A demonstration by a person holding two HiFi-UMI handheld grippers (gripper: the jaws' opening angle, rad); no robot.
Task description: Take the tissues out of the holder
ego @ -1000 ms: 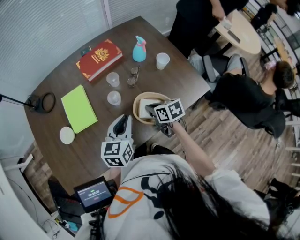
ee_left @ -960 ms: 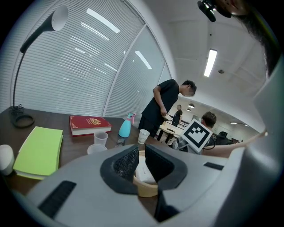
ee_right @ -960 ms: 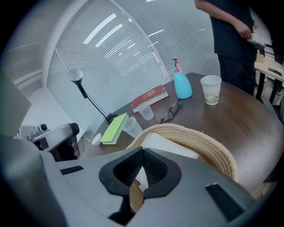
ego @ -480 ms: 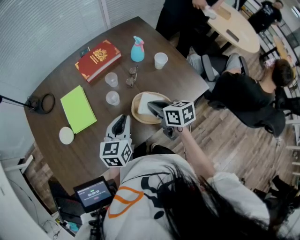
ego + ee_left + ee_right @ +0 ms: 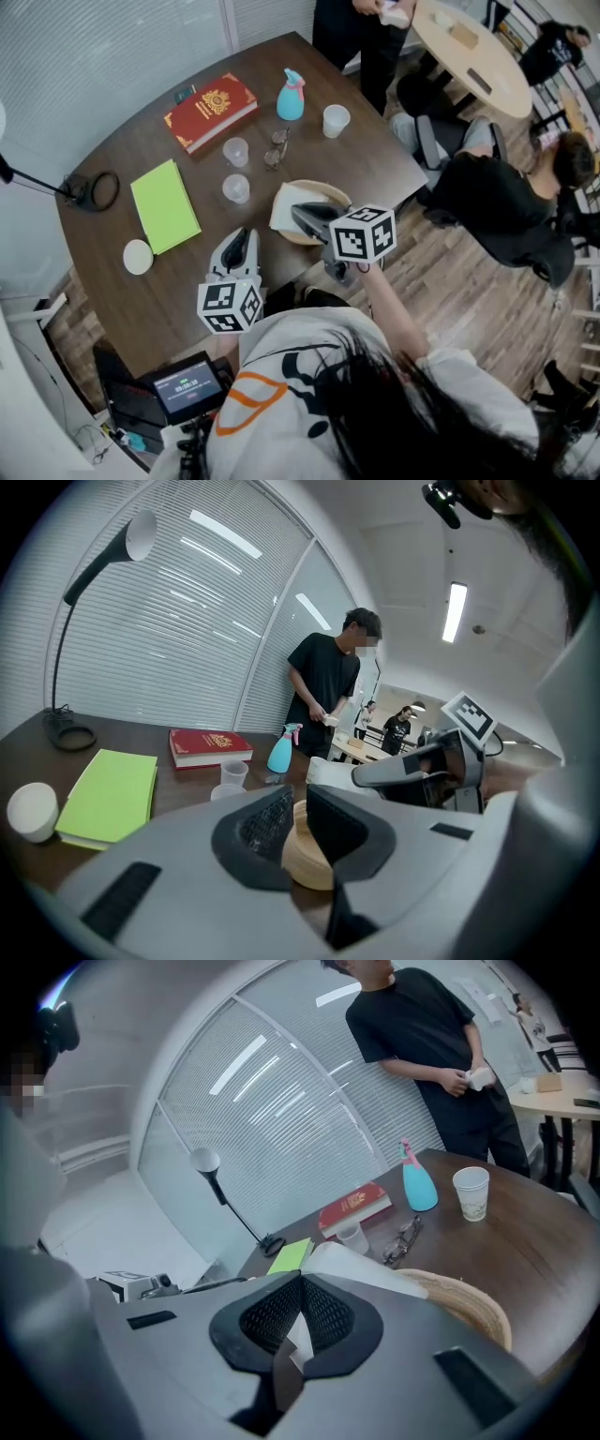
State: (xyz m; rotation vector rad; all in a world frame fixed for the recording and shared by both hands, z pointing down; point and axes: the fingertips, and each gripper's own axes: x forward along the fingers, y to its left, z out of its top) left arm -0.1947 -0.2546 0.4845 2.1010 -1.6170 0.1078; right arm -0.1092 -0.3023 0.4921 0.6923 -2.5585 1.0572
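Right gripper (image 5: 301,1279) seen closed, white tissue (image 5: 361,1265) pinched between pads. Sheet held up above rim of wooden holder (image 5: 478,1307). Beyond, laid out on dark table (image 5: 534,1241): glasses (image 5: 405,1235), clear cup (image 5: 352,1237), red book (image 5: 354,1207), blue spray bottle (image 5: 419,1183), paper cup (image 5: 472,1192), green notebook (image 5: 292,1253). Lamp (image 5: 225,1194) seen at far edge. Person in black (image 5: 431,1035) seen standing behind table.

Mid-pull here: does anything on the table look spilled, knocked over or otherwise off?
Nothing stands out. The paper cup and spray bottle stand upright, with no spill visible. The tissue drapes over the holder's rim only because the right gripper has it pinched in shut jaws.
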